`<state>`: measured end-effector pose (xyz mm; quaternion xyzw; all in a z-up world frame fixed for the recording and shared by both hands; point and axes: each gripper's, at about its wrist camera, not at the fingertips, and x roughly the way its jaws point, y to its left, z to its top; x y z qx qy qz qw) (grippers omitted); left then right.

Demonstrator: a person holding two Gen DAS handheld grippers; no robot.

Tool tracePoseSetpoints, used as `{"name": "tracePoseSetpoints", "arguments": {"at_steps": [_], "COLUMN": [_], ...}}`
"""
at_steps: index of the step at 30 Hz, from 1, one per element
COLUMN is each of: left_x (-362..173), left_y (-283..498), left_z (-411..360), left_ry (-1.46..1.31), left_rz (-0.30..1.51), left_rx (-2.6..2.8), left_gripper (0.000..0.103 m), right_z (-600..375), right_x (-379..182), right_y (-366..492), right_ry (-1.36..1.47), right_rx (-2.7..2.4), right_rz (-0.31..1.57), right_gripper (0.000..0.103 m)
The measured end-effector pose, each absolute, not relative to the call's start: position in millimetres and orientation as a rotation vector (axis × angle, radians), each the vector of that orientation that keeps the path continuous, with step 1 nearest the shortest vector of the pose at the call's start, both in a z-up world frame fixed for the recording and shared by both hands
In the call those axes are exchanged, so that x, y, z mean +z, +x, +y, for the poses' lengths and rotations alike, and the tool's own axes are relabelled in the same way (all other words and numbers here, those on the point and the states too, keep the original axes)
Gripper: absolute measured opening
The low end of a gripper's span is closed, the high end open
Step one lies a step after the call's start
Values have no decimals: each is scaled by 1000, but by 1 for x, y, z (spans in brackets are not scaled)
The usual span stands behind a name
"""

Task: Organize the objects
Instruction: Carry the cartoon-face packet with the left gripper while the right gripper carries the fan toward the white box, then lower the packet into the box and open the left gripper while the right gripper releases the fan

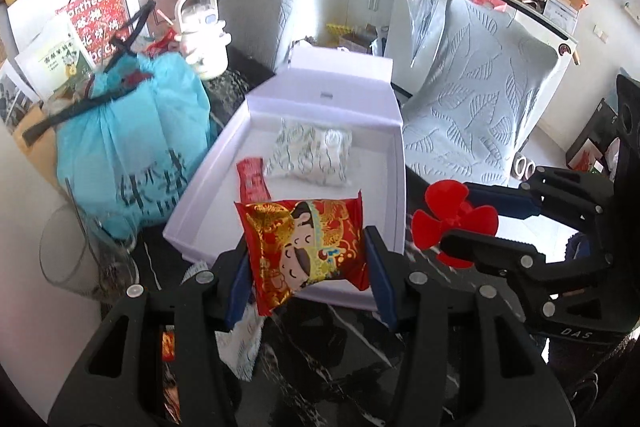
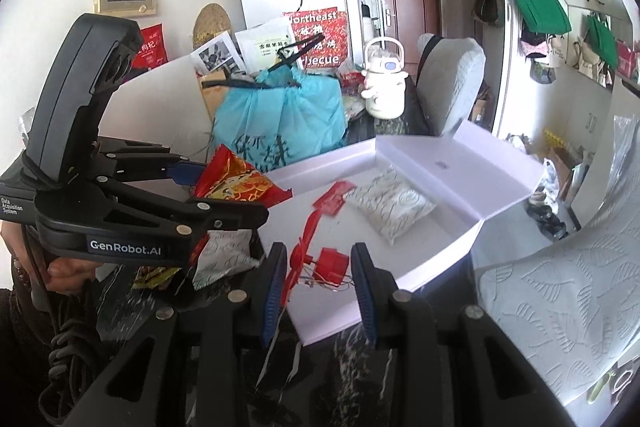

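My left gripper (image 1: 306, 267) is shut on a red and gold snack packet (image 1: 304, 247) and holds it above the near edge of an open white box (image 1: 192, 211). In the box lie a white patterned packet (image 1: 312, 155) and a small red packet (image 1: 252, 179). My right gripper (image 2: 318, 271) is shut on a red toy fan with a motor and thin wires (image 2: 320, 259), held over the box's near corner (image 2: 320, 323). The fan also shows in the left wrist view (image 1: 452, 219), and the snack packet in the right wrist view (image 2: 236, 183).
A blue bag (image 1: 132, 147) and a white kettle-shaped bottle (image 1: 204, 35) stand behind the box on the dark marble table (image 1: 320, 367). A glass jar (image 1: 80, 259) is at the left. More packets (image 2: 224, 255) lie by the box. Chairs with pale leaf-pattern covers (image 1: 480, 107) stand at the right.
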<state>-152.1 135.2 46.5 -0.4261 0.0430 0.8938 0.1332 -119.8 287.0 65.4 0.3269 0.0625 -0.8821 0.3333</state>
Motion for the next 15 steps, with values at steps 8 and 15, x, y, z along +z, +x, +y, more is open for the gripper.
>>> {"name": "tracePoseSetpoints", "arguments": {"at_steps": [8,15], "left_x": [55,59], "left_y": [-184,-211], "left_z": [125,116], "left_ry": [-1216,-1202], "left_rz": [54,25], "left_rx": [2616,2659], "left_gripper": [49,49], "right_z": [282,276], "right_x": [75,81], "right_y": [-144,-170], "right_ry": [834,835], "right_rx": [-2321,-2333], "right_rz": [164,160], "right_gripper": [33,33]}}
